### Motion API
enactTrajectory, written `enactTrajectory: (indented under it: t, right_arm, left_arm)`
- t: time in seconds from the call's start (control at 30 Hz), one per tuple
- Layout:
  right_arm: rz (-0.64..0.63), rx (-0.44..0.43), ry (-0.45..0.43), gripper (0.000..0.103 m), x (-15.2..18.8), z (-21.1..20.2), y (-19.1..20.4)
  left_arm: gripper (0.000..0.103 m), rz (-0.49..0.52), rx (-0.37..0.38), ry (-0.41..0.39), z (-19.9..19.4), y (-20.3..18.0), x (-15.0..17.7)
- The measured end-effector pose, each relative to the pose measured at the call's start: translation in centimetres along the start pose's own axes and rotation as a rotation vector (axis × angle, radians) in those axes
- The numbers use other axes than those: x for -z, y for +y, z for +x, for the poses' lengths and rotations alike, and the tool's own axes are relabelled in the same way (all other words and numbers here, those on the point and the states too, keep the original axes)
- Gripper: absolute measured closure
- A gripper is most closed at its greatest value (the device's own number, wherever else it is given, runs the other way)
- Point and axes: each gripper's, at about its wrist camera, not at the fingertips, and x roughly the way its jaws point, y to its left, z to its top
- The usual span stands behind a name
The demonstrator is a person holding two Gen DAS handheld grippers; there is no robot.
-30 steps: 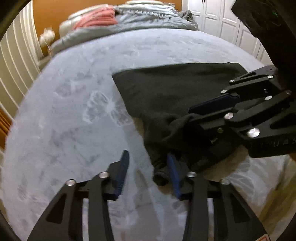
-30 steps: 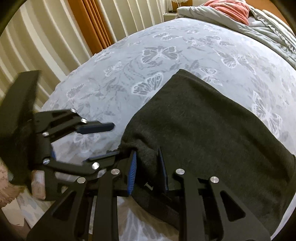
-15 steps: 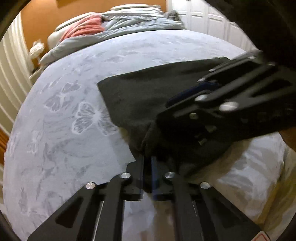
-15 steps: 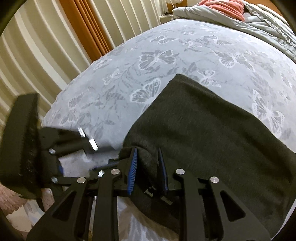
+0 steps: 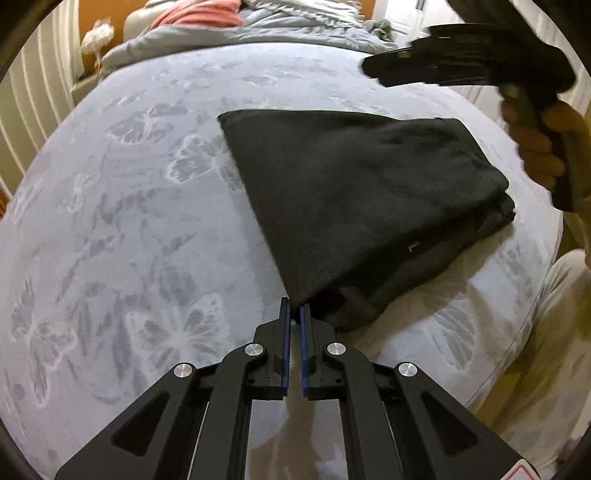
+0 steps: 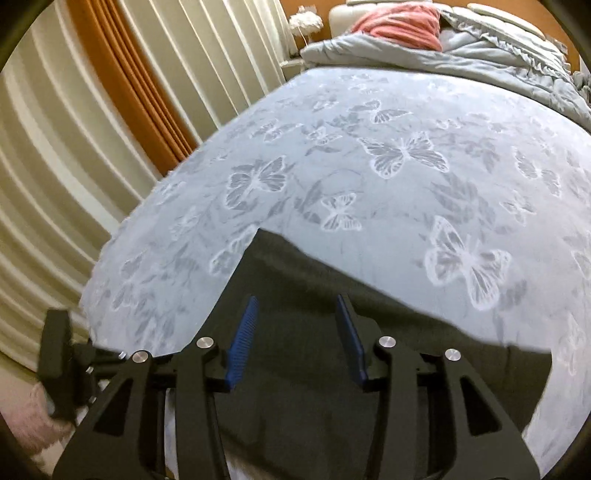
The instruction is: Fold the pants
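Observation:
The dark charcoal pants (image 5: 362, 192) lie folded in a flat stack on the pale blue butterfly bedspread (image 5: 129, 221). My left gripper (image 5: 294, 308) is shut, its blue-padded tips at the stack's nearest corner; a thin bit of cloth seems pinched between them. My right gripper (image 6: 297, 301) is open and empty, raised above the pants (image 6: 332, 350). In the left wrist view it (image 5: 461, 62) hangs blurred above the far right of the stack, held by a hand (image 5: 539, 147).
A grey duvet (image 6: 461, 55) and a pink pillow (image 6: 399, 26) lie at the head of the bed. Cream and orange curtains (image 6: 110, 110) hang along the left side. The bed's edge (image 5: 517, 314) drops off near the stack.
My right gripper let go of the pants, opened and lifted away. My left gripper closed at the stack's near corner and drew back. The pants now lie flatter.

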Motion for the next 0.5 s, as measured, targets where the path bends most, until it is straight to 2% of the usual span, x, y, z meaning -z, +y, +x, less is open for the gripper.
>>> enactTrajectory:
  t: [0.07,0.13,0.2,0.23,0.27,0.33,0.4,0.5]
  right_arm:
    - [-0.057,0.009,0.025,0.062,-1.2,2.5,1.7]
    - [-0.095,-0.024,0.031,0.070,-1.7,4.7,3.3]
    - [-0.142,0.059,0.099,0.078,-1.7,8.8,4.0]
    - [-0.151,0.109,0.145,0.077,-1.6,10.7,3.9]
    - [-0.147,0.122,0.168,0.077,-1.5,11.8,3.6]
    - [-0.104,0.084,0.135,0.077,-2.0,9.6,3.4]
    - [-0.076,0.037,0.052,0.078,-1.9,5.0,3.1]
    - [-0.027,0.101,0.005,0.076,0.6,0.3,1.1]
  left_arm:
    - [0.103,-0.018,-0.002,0.025,0.3,0.5,0.0]
    - [0.103,-0.016,-0.010,0.043,0.7,0.6,0.3]
    - [0.103,-0.002,-0.018,0.035,0.7,0.5,0.8]
    - [0.103,0.003,-0.013,0.029,0.4,0.5,0.8]
    - [0.103,-0.002,0.002,0.013,-0.2,0.7,0.8]
    - [0.103,-0.039,0.059,-0.024,-1.6,1.2,0.5]
    - [0.100,-0.094,0.114,-0.083,-3.0,2.1,-0.1]
    - [0.100,-0.122,0.112,-0.113,-3.7,1.9,-1.3]
